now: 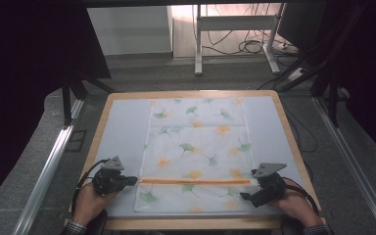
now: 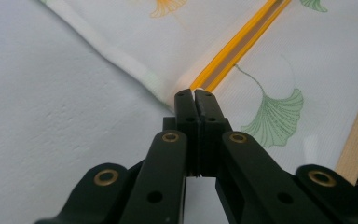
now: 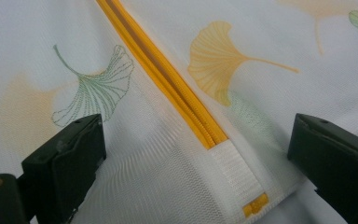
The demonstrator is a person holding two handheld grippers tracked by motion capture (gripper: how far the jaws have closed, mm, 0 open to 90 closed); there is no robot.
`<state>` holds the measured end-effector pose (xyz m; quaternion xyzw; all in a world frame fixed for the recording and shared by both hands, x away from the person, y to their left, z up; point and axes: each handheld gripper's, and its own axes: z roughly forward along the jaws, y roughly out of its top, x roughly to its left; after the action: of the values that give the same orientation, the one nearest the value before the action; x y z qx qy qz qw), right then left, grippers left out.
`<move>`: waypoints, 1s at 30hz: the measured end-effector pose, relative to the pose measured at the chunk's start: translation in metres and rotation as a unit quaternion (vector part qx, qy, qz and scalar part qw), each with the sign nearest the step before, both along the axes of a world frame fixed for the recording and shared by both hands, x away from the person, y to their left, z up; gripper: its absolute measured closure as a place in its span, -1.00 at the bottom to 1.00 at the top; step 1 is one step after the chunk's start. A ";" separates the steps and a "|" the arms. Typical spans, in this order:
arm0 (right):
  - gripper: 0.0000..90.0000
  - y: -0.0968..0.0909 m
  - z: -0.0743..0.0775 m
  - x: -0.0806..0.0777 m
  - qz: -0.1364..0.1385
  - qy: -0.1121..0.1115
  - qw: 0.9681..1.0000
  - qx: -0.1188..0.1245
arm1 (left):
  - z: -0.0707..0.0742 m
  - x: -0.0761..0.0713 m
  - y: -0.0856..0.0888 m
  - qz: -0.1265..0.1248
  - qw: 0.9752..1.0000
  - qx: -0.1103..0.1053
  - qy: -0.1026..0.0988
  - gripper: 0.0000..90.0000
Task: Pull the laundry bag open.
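Note:
A white mesh bag (image 1: 196, 142) printed with green and orange ginkgo leaves lies flat on the table. An orange zipper (image 1: 196, 181) runs across it near the front, its two sides slightly apart. My left gripper (image 1: 136, 180) is shut at the zipper's left end; in the left gripper view (image 2: 194, 95) a thin pale tab, seemingly the pull, is pinched between its tips. My right gripper (image 1: 249, 185) stands open at the zipper's right end. In the right gripper view (image 3: 198, 135) its jaws straddle the zipper's end stop and a white fabric tab (image 3: 235, 177) without touching them.
A pale cover (image 1: 122, 127) lies under the bag on a wooden table (image 1: 191, 223). Metal rails (image 1: 49, 166) run along both sides. Beyond the far edge stand desk legs (image 1: 198, 44) and floor cables (image 1: 249, 46). Bare cover shows left and right of the bag.

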<state>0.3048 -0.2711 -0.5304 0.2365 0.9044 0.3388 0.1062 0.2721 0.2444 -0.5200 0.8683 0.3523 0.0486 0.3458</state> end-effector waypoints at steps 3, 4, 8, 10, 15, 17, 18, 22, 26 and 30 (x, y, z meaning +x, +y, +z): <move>-0.91 0.000 0.000 0.000 0.000 0.000 1.000 0.000 | 0.000 0.000 0.002 0.003 1.000 0.003 0.001 1.00; -0.91 0.000 0.000 0.000 0.000 0.000 1.000 0.000 | -0.001 -0.001 0.002 0.005 1.000 0.000 0.001 1.00; -0.91 0.000 0.000 0.000 0.000 0.000 1.000 0.000 | -0.001 -0.001 0.004 0.003 1.000 0.004 0.002 1.00; -0.91 0.000 0.000 0.000 0.000 0.000 1.000 0.000 | -0.001 0.000 0.004 0.003 1.000 0.004 0.003 1.00; -0.91 0.000 0.000 0.000 0.000 0.000 1.000 0.000 | -0.003 -0.001 0.002 0.006 1.000 0.014 0.004 1.00; -0.91 0.000 0.000 0.000 0.000 0.000 1.000 0.000 | -0.004 0.000 0.002 0.004 1.000 0.016 0.007 1.00; -0.91 0.000 0.000 0.000 0.000 0.000 1.000 0.000 | -0.004 0.001 0.002 0.004 1.000 0.017 0.007 1.00; -0.91 0.000 0.000 0.000 0.000 -0.001 1.000 0.000 | -0.007 0.001 -0.001 0.001 1.000 0.022 0.012 1.00; -0.91 0.000 0.000 0.000 0.000 -0.002 1.000 0.002 | -0.006 0.001 -0.002 -0.003 1.000 0.018 0.008 0.99; -0.91 0.001 0.001 0.000 0.001 -0.001 1.000 -0.002 | -0.006 0.000 -0.004 -0.004 1.000 0.023 0.000 0.93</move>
<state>0.3050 -0.2705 -0.5298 0.2356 0.9053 0.3369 0.1071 0.2724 0.2400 -0.5256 0.8774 0.3473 0.0555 0.3263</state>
